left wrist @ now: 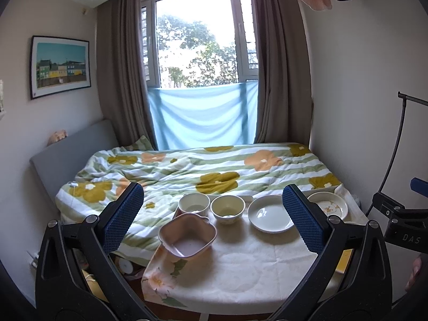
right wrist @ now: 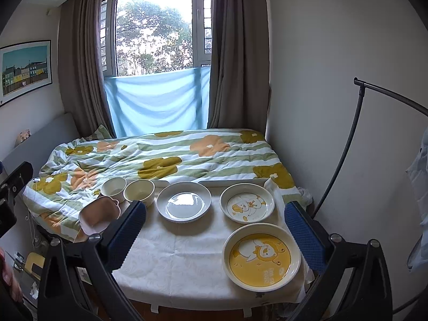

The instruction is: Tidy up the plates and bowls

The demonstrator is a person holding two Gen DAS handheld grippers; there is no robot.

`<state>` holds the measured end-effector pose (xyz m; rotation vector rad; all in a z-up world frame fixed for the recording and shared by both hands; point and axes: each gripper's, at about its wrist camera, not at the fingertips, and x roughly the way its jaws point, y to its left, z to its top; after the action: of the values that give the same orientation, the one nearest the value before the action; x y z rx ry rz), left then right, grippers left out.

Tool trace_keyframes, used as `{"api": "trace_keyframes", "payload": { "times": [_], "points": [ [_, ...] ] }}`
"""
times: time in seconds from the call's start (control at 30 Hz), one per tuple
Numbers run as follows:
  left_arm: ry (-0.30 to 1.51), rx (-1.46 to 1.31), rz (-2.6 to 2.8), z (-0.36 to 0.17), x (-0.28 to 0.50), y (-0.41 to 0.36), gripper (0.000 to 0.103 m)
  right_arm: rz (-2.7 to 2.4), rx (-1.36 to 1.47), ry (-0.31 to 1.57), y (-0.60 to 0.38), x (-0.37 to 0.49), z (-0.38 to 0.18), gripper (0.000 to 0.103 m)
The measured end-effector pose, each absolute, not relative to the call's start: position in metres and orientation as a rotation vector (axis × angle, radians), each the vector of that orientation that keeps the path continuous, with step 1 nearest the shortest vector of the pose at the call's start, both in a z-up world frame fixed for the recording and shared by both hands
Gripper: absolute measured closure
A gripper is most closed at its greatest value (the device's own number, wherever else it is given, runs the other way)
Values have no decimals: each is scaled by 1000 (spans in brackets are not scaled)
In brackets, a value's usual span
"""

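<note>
On a small table under a white cloth (right wrist: 176, 256) stand a pink squarish bowl (left wrist: 186, 236) (right wrist: 98, 214), a white round bowl (left wrist: 194, 203) (right wrist: 113, 186), a cream bowl (left wrist: 227, 209) (right wrist: 139, 191), a plain white plate (left wrist: 270, 217) (right wrist: 183, 205), a white plate with a duck drawing (right wrist: 246, 202) (left wrist: 329, 206) and a yellow cartoon plate (right wrist: 261, 257). My left gripper (left wrist: 212, 219) is open above the table's near side, the bowls showing between its blue pads. My right gripper (right wrist: 215, 236) is open too, holding nothing, near the yellow plate.
A bed with a flowered quilt (left wrist: 203, 168) adjoins the table's far edge. A window with brown curtains (left wrist: 278, 80) lies behind. A black curved stand (right wrist: 347, 144) rises by the right wall. A framed picture (left wrist: 60, 67) hangs on the left. The floor to the left holds clutter.
</note>
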<state>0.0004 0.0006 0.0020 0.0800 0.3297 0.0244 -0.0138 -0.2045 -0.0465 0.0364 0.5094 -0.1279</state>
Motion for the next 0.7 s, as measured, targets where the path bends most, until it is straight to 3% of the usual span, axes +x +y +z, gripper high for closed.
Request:
{"api": "trace_keyframes", "payload": {
  "times": [0.7],
  "points": [
    [340,75,11,-1,3,-3,0,-121,35,521,-199,-12,-56,0]
  ]
}}
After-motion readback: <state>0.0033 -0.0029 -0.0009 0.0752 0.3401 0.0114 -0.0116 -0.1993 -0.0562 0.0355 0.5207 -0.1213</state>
